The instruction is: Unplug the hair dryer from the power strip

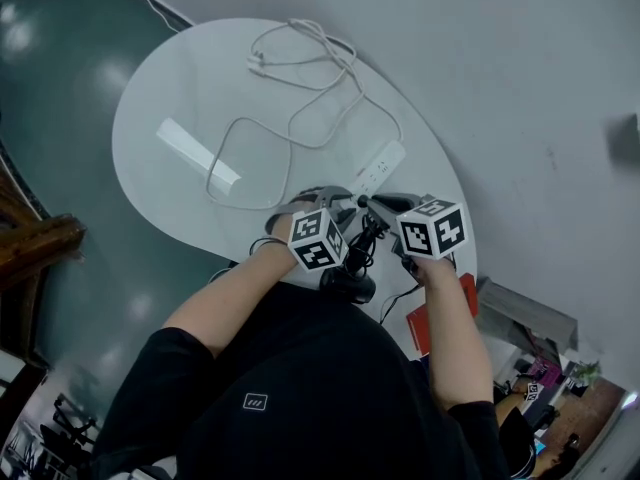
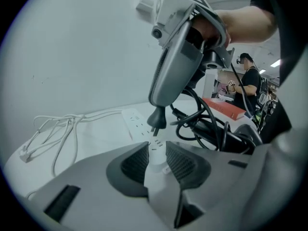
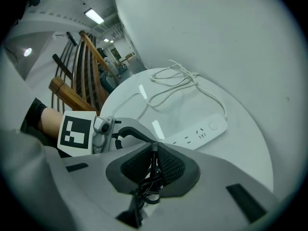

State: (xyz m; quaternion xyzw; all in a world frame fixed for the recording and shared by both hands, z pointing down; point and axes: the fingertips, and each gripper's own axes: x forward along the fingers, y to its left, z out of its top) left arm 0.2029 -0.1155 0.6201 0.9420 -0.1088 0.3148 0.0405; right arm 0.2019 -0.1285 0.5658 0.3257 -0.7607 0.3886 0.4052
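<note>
left tool (image 2: pixel 157 153): clamped on end of white power strip (image 2: pixel 136 124), on counter (image 1: pixel 200 98) | right tool (image 3: pixel 155 154): clamped on black plug (image 2: pixel 158 119) | plug: prongs out, just above strip | hair dryer (image 1: pixel 350 286): counter's near edge, its cord (image 2: pixel 204 124) looped beside it

Round white table (image 1: pixel 190 88) against pale grey wall (image 1: pixel 500 58); glossy dark floor (image 1: pixel 50 98); wooden chair (image 3: pixel 67 88); ceiling strip lights (image 3: pixel 94 16)
</note>
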